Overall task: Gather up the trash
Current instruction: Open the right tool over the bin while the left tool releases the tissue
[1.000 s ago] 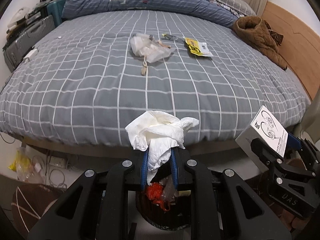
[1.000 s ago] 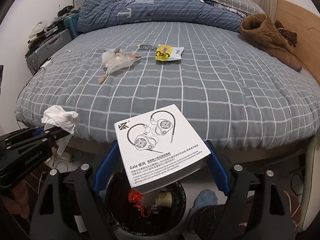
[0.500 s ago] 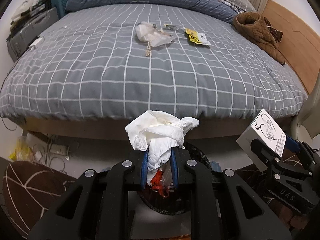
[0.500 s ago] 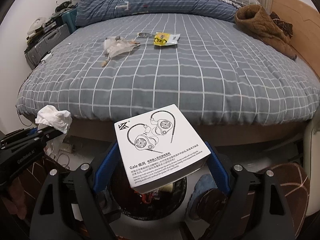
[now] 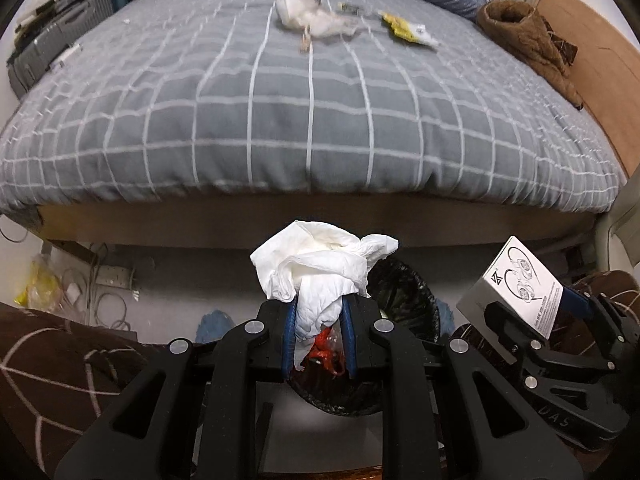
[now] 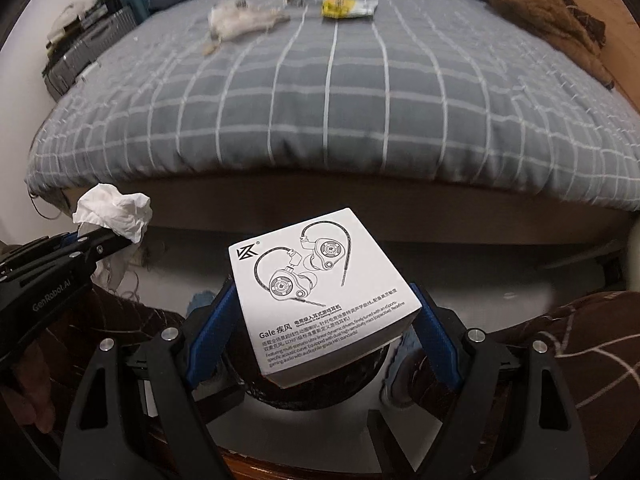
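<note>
Room: bedroom w/ a big bed (image 5: 312,120) in a grey checked cover, floor in front of it.
Bin: black trash bin (image 5: 404,292) stood on the floor by the bed's foot, right under my claws; red trash (image 5: 324,350) lay in it.
L claw: my left claw (image 5: 318,320) was squeezed tight on a crumpled white tissue (image 5: 320,264), just above the bin.
R claw: my right claw (image 6: 320,320) stood wide but its blue pads pinched both sides of a white earphone box (image 6: 320,288), over the bin too.
Still on bed: clear plastic wrap (image 5: 312,20) & a yellow packet (image 5: 404,30), far side, close together.
Other: brown jacket (image 5: 528,36) at the bed's right edge; suitcases (image 5: 60,40) on the left.
</note>
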